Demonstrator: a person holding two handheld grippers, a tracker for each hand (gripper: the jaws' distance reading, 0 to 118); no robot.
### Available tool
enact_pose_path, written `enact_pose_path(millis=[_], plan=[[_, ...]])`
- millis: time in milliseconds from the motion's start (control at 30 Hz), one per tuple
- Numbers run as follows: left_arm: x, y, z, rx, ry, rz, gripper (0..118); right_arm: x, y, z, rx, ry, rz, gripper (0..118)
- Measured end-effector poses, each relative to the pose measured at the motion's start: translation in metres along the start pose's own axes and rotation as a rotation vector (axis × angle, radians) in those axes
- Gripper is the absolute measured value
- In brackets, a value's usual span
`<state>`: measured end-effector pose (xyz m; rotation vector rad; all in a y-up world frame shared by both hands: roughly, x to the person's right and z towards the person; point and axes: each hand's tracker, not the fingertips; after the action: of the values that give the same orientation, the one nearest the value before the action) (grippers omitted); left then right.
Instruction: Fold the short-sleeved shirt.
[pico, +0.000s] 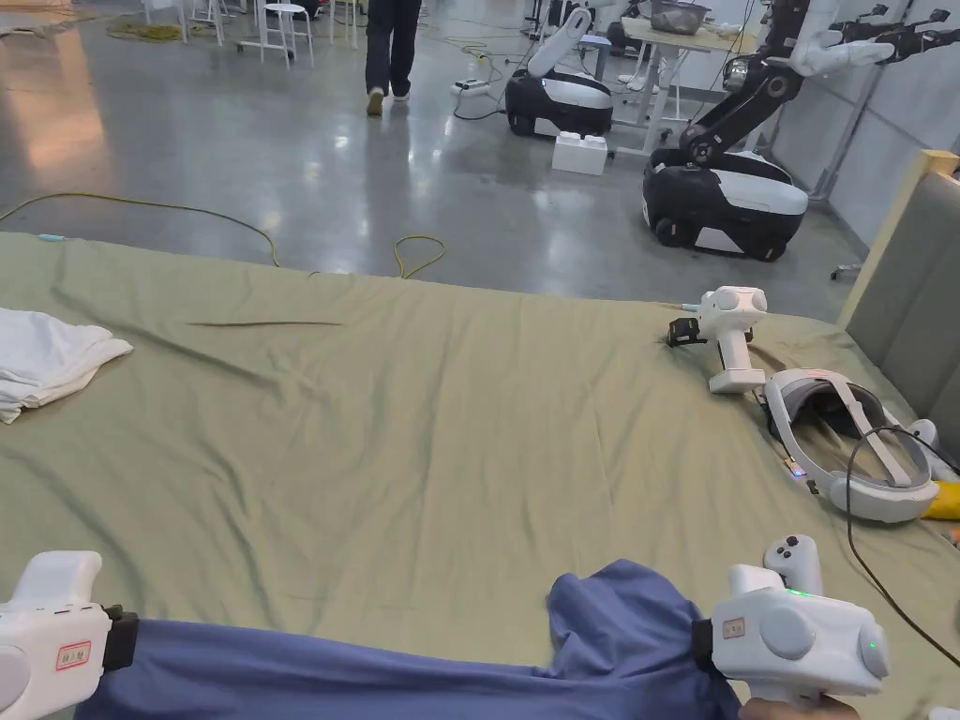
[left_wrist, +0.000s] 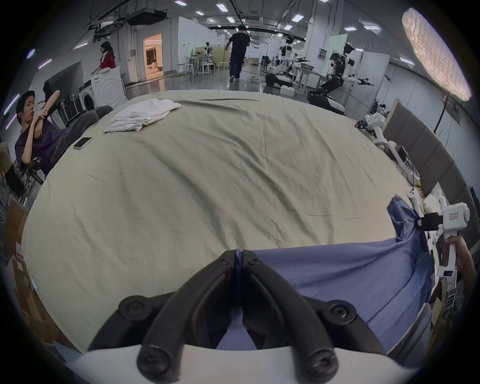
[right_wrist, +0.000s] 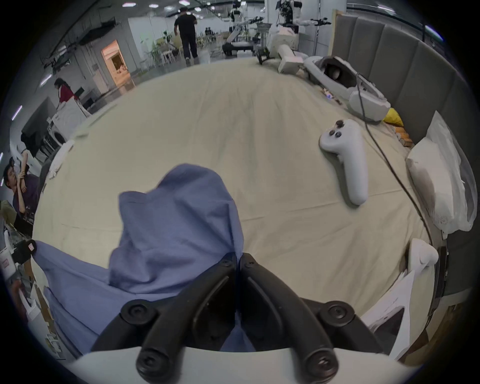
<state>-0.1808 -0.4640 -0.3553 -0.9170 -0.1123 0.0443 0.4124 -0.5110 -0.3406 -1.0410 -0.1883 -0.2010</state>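
The left tool (left_wrist: 238, 256) is clamped on one end of the blue shirt (left_wrist: 337, 275) and the right tool (right_wrist: 237, 259) on the other, so that the cloth is drawn taut between them along the near edge of the bed (pico: 450, 412), probably to spread it flat for folding. A loose flap is bunched beside the right tool. A white controller (right_wrist: 345, 158) lies nearby, apart.
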Motion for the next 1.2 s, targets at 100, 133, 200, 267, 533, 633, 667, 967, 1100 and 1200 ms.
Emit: enact_pose_path(millis=[100,133,200,267,533,633,667,967,1100,1200], plan=[[-0.001,0.000,0.013,0.021,-0.015,0.003,6,-0.007,-0.006,0.031,0.060,0.012,0.052,2],[-0.003,-0.001,0.018,0.027,-0.021,0.007,6,-0.008,-0.009,0.040,0.056,0.007,0.057,2],[-0.004,-0.006,0.031,0.047,-0.038,0.012,6,-0.008,-0.017,0.061,0.080,0.003,0.066,2],[-0.007,-0.011,0.042,0.060,-0.045,0.013,6,-0.008,-0.025,0.080,0.093,0.002,0.082,2],[-0.027,-0.046,0.092,0.130,-0.093,0.020,6,-0.001,-0.068,0.159,0.157,0.004,0.154,2],[-0.032,-0.061,0.104,0.135,-0.108,0.009,6,0.000,-0.087,0.176,0.152,-0.002,0.189,2],[-0.033,-0.065,0.106,0.129,-0.110,0.002,6,0.000,-0.094,0.180,0.145,-0.010,0.201,2],[-0.041,-0.125,0.105,-0.037,-0.110,-0.033,6,0.006,-0.171,0.174,-0.060,-0.104,0.291,2],[-0.038,-0.147,0.096,-0.133,-0.064,-0.076,8,0.006,-0.199,0.151,-0.131,-0.126,0.316,2],[-0.032,-0.157,0.083,-0.186,-0.021,-0.115,10,0.005,-0.210,0.132,-0.143,-0.137,0.300,2]])
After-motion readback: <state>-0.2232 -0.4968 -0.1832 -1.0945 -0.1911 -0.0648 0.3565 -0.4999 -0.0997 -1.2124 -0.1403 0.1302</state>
